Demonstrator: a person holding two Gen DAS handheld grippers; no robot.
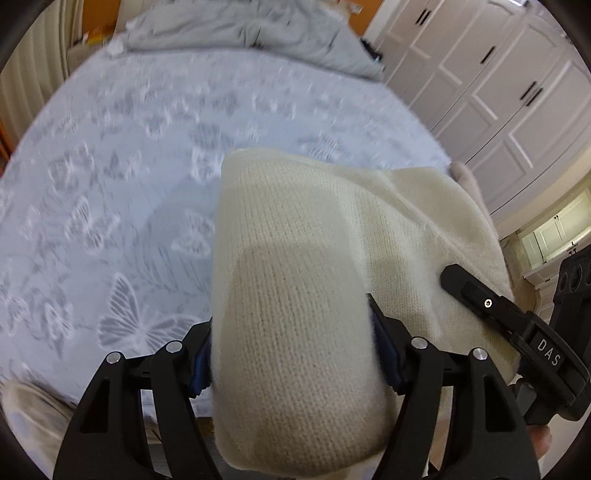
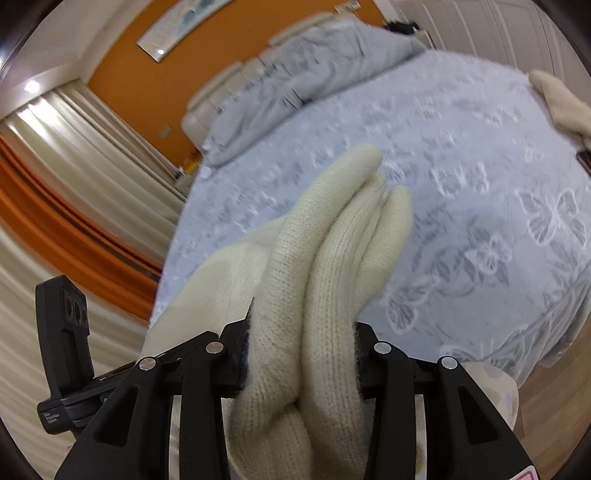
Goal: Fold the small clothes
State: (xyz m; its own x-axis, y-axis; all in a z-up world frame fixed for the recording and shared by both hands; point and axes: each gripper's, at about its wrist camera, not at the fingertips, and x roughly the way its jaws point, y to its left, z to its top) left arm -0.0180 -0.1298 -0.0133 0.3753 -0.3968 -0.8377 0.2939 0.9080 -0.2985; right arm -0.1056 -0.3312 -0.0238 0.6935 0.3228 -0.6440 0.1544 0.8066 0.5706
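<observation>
A cream knitted garment is held up above the bed by both grippers. My left gripper is shut on a broad fold of it, which hides the fingertips. My right gripper is shut on bunched folds of the same cream garment, which rise between the jaws. The right gripper also shows in the left wrist view, gripping the garment's right edge. Part of the left gripper body appears at the left of the right wrist view.
The bed has a pale blue butterfly-patterned sheet and a rumpled grey duvet at its far end. White wardrobe doors stand to the right. Another cream cloth lies at the bed's right edge. Curtains hang left.
</observation>
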